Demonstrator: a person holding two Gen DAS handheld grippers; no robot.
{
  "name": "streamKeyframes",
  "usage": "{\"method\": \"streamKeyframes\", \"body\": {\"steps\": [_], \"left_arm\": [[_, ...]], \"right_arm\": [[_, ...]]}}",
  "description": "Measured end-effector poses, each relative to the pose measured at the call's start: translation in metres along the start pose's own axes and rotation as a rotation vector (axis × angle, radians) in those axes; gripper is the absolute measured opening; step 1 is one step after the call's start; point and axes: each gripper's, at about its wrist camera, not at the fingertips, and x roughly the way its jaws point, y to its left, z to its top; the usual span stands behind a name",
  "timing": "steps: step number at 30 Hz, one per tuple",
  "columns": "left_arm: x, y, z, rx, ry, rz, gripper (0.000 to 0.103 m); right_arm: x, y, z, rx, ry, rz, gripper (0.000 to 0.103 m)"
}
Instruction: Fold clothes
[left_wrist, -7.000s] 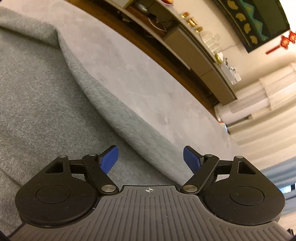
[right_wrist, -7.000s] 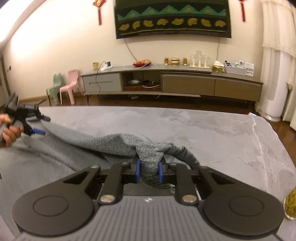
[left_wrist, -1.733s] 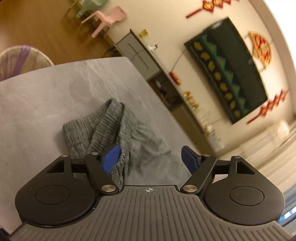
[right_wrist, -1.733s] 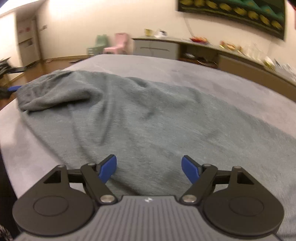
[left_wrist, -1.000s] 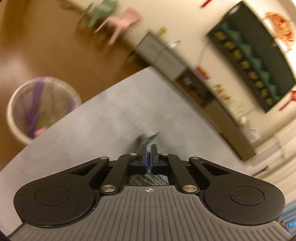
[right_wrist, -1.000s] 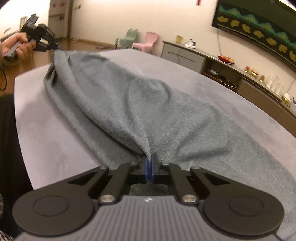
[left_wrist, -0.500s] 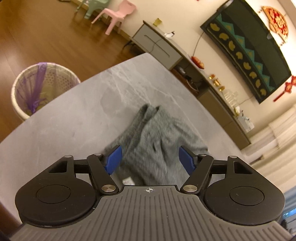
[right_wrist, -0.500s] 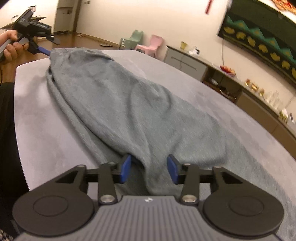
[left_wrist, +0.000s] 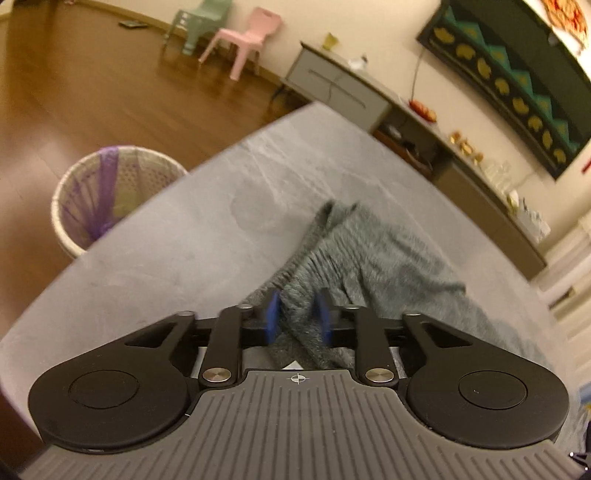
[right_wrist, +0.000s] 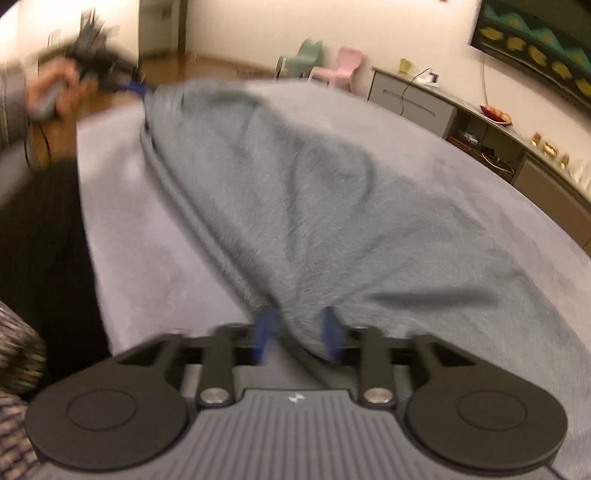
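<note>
A grey knit garment (right_wrist: 314, 192) lies stretched along the grey stone table (right_wrist: 155, 266). In the left wrist view its ribbed waistband end (left_wrist: 332, 236) runs between the blue pads of my left gripper (left_wrist: 298, 317), whose jaws are closing on it. The right wrist view shows that left gripper (right_wrist: 138, 88) in a person's hand (right_wrist: 55, 92) at the garment's far end. My right gripper (right_wrist: 298, 332) has a thick fold of the near end filling the gap between its pads. The cloth pulls taut toward it.
A woven bin with a purple liner (left_wrist: 110, 195) stands on the wooden floor beside the table's edge. Pink (left_wrist: 251, 40) and green (left_wrist: 199, 22) small chairs and a long sideboard (left_wrist: 369, 99) line the far wall. The person's dark clothing (right_wrist: 44, 229) is at the table's left.
The left jaws went from shut to wide open and have narrowed onto the waistband. The right jaws let go of a thin pinch, opened, and now stand narrower around a thicker fold.
</note>
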Motion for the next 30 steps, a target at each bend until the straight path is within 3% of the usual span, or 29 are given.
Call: {"method": "streamKeyframes", "body": {"steps": [3,5,8,9,11,13,15,16,17,20,24,26,28,30], "left_arm": [[-0.037,-0.015,0.006,0.092,-0.123,0.065,0.014],[-0.044,-0.036,0.009,0.168,-0.144,0.032,0.014],[-0.024,-0.074,0.005,0.293,-0.058,-0.091,0.015],[-0.009,-0.087,-0.001,0.34,-0.007,-0.122,0.017],[0.023,-0.105,-0.017,0.407,0.092,-0.149,0.018],[0.049,-0.11,-0.03,0.462,0.14,-0.081,0.015],[0.067,-0.096,-0.033,0.428,0.178,0.029,0.008],[0.07,-0.084,-0.033,0.394,0.18,0.056,0.0],[0.067,-0.076,-0.032,0.379,0.174,0.071,0.0],[0.055,-0.061,-0.031,0.36,0.167,0.101,0.0],[0.039,-0.065,-0.029,0.397,0.181,0.078,0.0],[0.027,-0.075,-0.019,0.43,0.155,0.015,0.022],[0.018,-0.081,0.005,0.426,0.094,-0.013,0.028],[0.028,-0.082,0.033,0.418,0.068,0.016,0.033]], "right_arm": [[-0.041,-0.056,-0.014,0.162,-0.028,-0.108,0.049],[-0.055,-0.106,-0.033,0.292,0.004,-0.268,0.05],[-0.06,-0.189,-0.081,0.565,0.128,-0.558,0.049],[-0.06,-0.206,-0.095,0.613,0.158,-0.606,0.048],[-0.06,-0.229,-0.115,0.713,0.188,-0.606,0.048],[-0.062,-0.242,-0.125,0.785,0.211,-0.547,0.045],[-0.063,-0.249,-0.13,0.745,0.265,-0.554,0.047],[-0.063,-0.253,-0.132,0.723,0.293,-0.558,0.049],[-0.064,-0.256,-0.134,0.702,0.321,-0.562,0.05],[-0.072,-0.27,-0.143,0.689,0.357,-0.56,0.032],[-0.069,-0.265,-0.141,0.652,0.414,-0.55,0.032],[-0.068,-0.26,-0.134,0.625,0.44,-0.573,0.033],[-0.071,-0.252,-0.128,0.601,0.432,-0.617,0.042],[-0.074,-0.241,-0.11,0.574,0.363,-0.711,0.049]]}}
